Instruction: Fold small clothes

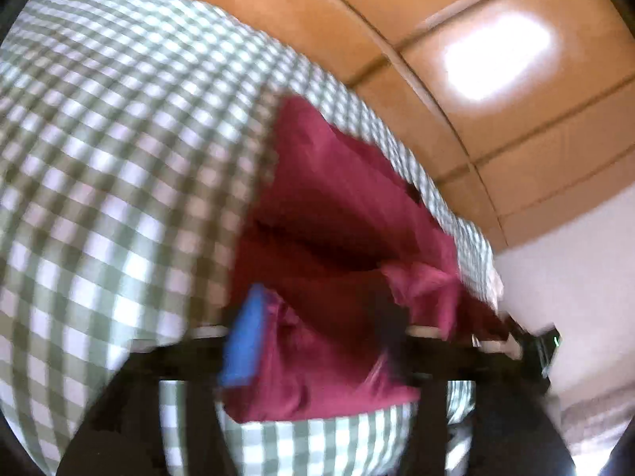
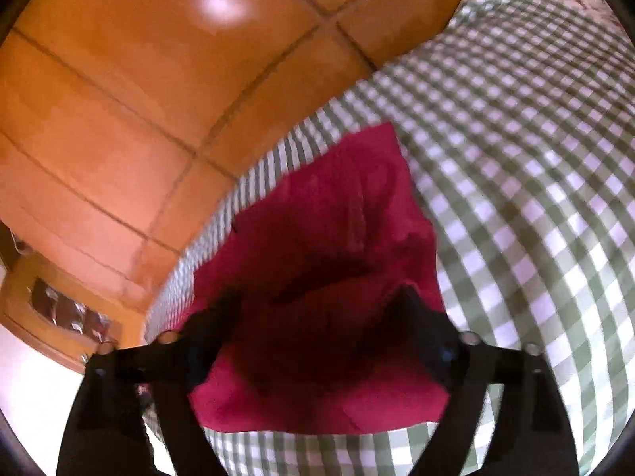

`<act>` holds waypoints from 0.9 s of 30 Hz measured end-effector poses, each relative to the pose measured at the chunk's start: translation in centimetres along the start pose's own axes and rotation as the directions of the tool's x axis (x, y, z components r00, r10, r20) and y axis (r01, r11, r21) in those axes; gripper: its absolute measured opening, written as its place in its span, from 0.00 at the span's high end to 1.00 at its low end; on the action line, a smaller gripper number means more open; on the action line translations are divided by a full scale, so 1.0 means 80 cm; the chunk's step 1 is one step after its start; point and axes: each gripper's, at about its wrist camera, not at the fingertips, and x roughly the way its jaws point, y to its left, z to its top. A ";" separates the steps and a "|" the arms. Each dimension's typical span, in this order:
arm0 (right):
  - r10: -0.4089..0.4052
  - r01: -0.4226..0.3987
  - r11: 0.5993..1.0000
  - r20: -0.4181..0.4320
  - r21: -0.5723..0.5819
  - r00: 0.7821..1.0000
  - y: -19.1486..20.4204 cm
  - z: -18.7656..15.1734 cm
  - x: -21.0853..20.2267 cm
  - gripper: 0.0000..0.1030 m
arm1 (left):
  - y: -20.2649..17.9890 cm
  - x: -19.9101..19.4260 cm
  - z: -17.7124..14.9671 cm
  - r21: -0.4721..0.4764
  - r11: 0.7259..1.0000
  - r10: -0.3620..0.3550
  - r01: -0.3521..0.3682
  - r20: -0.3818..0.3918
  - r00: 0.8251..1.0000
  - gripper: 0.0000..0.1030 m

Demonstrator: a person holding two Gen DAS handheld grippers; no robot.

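Where the green-and-white checked cloth (image 1: 119, 158) covered the table, one small garment lay on it: a crimson cloth item (image 1: 337, 214), creased and partly doubled over, set close to the table's edge with the orange tiled floor (image 1: 496, 127) beyond.

Left hand-held gripper (image 1: 317, 321): jaws stood apart, one finger faced with a blue pad (image 1: 244, 337), the other dark and blurred. The near hem of the crimson item lay between the fingers, bunched against the blue pad; neither pad pressed on it. Motion blur softened the whole view.

Right hand-held gripper (image 2: 317, 317): jaws stood wide, both black fingers (image 2: 214, 317) splayed to either side. The crimson item (image 2: 329, 214) lay below and between them, unclamped; whether the fingertips touched the fabric could not be told.

Surroundings: checked cloth (image 2: 535, 182) extending right in the right wrist view; glossy floor tiles (image 2: 139, 99) at left; a wooden piece of furniture (image 2: 59, 317) at the lower left edge, its details indistinct.
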 end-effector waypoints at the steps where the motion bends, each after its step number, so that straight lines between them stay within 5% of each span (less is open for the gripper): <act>1: 0.005 -0.005 1.000 0.012 0.007 1.000 -0.003 -0.002 -0.008 0.07 | 0.004 -0.006 0.002 0.001 1.000 0.012 -0.012 0.023 1.000 0.28; 8: -0.168 0.164 0.981 -0.031 -0.108 0.985 -0.035 -0.062 -0.037 0.08 | 0.017 -0.032 -0.031 0.147 0.989 -0.003 0.006 -0.020 1.000 0.28; 14: -0.291 0.274 0.932 -0.036 -0.236 0.956 -0.030 -0.084 0.010 0.27 | 0.001 0.011 -0.069 0.263 0.964 0.057 -0.027 -0.106 0.993 0.29; 16: -0.278 0.257 0.935 -0.052 -0.246 0.959 -0.025 -0.082 0.029 0.53 | -0.003 0.021 -0.068 0.263 0.964 0.060 -0.031 -0.103 0.993 0.47; 17: -0.288 0.265 0.931 -0.059 -0.249 0.956 -0.021 -0.081 0.034 0.55 | -0.005 0.026 -0.064 0.258 0.966 0.060 -0.030 -0.108 0.992 0.52; 19: -0.291 0.264 0.927 -0.066 -0.265 0.954 -0.015 -0.083 0.035 0.74 | -0.007 0.027 -0.062 0.258 0.965 0.068 -0.039 -0.106 0.992 0.75; 27: -0.255 0.218 0.944 -0.129 -0.249 0.958 -0.020 -0.128 -0.024 0.79 | 0.006 -0.003 -0.081 0.290 0.957 0.044 -0.003 -0.136 0.990 0.82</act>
